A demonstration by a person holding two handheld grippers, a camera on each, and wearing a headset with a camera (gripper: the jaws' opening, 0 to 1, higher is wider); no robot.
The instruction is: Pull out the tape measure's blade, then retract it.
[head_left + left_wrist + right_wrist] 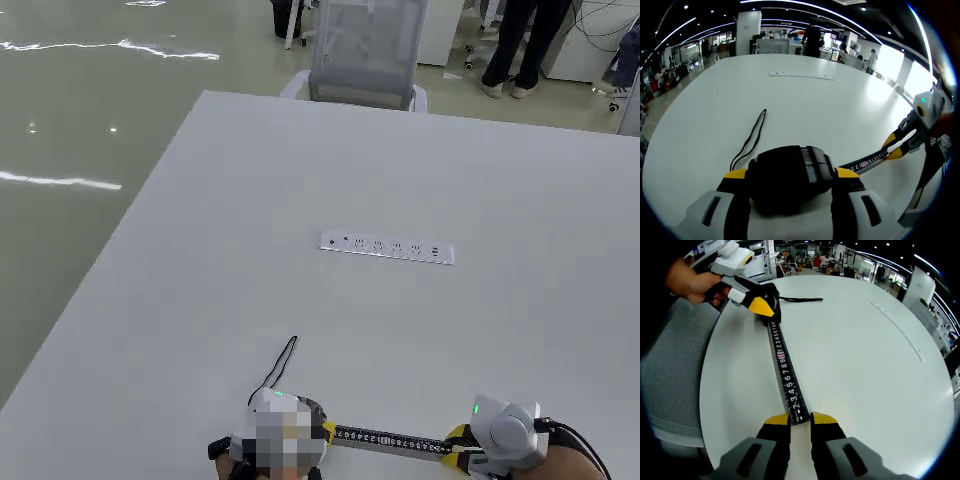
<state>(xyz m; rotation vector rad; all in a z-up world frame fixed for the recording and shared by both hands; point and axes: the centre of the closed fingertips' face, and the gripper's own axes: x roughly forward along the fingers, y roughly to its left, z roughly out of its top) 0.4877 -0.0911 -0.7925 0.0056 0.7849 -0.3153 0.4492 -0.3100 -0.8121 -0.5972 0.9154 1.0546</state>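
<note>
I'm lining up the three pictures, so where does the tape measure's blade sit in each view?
Head view: blade at the bottom edge, right of centre.
Left gripper view: blade lower right, leaving the black case.
Right gripper view: blade left of centre, running up from the jaws.
Shared landmark: white power strip.

Bright, even overhead light — ceiling strips (805, 5) arc across twelve o'clock in the left gripper view, glare streaks the floor (100, 47) at ten o'clock in the head view; gripper views bow at their edges — shadows faint
</note>
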